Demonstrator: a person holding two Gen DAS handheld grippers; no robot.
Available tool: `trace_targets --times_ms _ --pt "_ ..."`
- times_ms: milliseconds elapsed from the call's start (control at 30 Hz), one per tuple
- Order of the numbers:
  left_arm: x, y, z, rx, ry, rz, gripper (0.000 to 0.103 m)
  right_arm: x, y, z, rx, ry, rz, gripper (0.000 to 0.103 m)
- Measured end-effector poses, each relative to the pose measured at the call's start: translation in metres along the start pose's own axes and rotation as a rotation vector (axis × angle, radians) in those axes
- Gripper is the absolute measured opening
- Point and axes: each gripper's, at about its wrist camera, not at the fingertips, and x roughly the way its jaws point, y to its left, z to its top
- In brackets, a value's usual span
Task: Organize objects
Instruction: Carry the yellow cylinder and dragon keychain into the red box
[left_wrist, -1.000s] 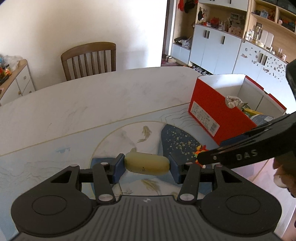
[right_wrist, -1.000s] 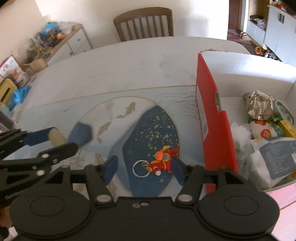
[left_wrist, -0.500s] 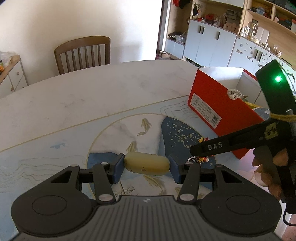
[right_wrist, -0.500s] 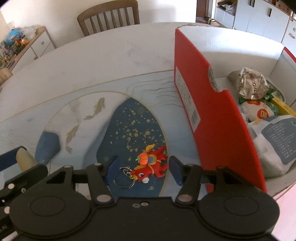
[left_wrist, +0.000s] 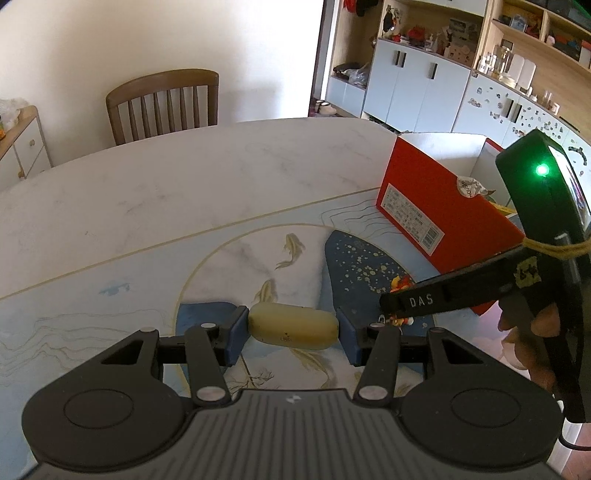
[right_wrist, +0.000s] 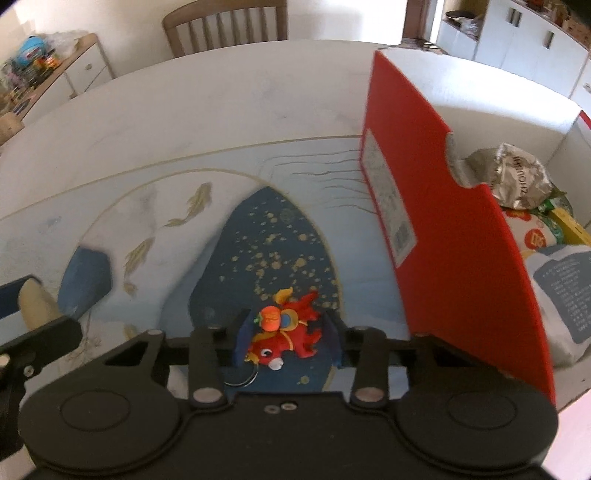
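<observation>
A pale yellow oblong piece (left_wrist: 293, 326) is held just above the table, with my left gripper (left_wrist: 291, 330) shut on its two ends. A small red toy keychain (right_wrist: 291, 332) with an orange ball on top lies on the table's dark blue patch. My right gripper (right_wrist: 286, 334) is down over it, its jaws closing, a blue pad close on each side of the toy, which still rests on the table. The key ring (right_wrist: 240, 380) pokes out beneath. In the left wrist view one right finger (left_wrist: 417, 302) covers most of the toy (left_wrist: 400, 284).
An open red cardboard box (right_wrist: 424, 221) stands just right of the toy, holding a silver foil packet (right_wrist: 517, 177) and several other packets. A wooden chair (left_wrist: 162, 103) is at the table's far side. A hand (left_wrist: 535, 325) grips the right tool. The table edge is near right.
The right gripper came down and in over the red toy and its jaws narrowed around it. The left gripper kept its hold on the yellow piece, hardly moving.
</observation>
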Motion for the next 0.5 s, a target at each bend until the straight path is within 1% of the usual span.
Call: trace_targets --times_ms 100,200,500 --pt "0.000 0.001 -0.001 -0.001 -0.002 0.002 0.051 -0.001 0.003 -0.002 -0.018 -0.001 0.009 0.038" --pt "-0.001 0.000 0.000 0.000 -0.004 0.003 0.051 -0.006 0.001 -0.002 -0.007 -0.003 0.028 0.038" --pt "-0.009 -0.007 0.005 0.015 -0.013 0.003 0.051 -0.047 0.001 -0.001 -0.028 -0.050 0.116 0.038"
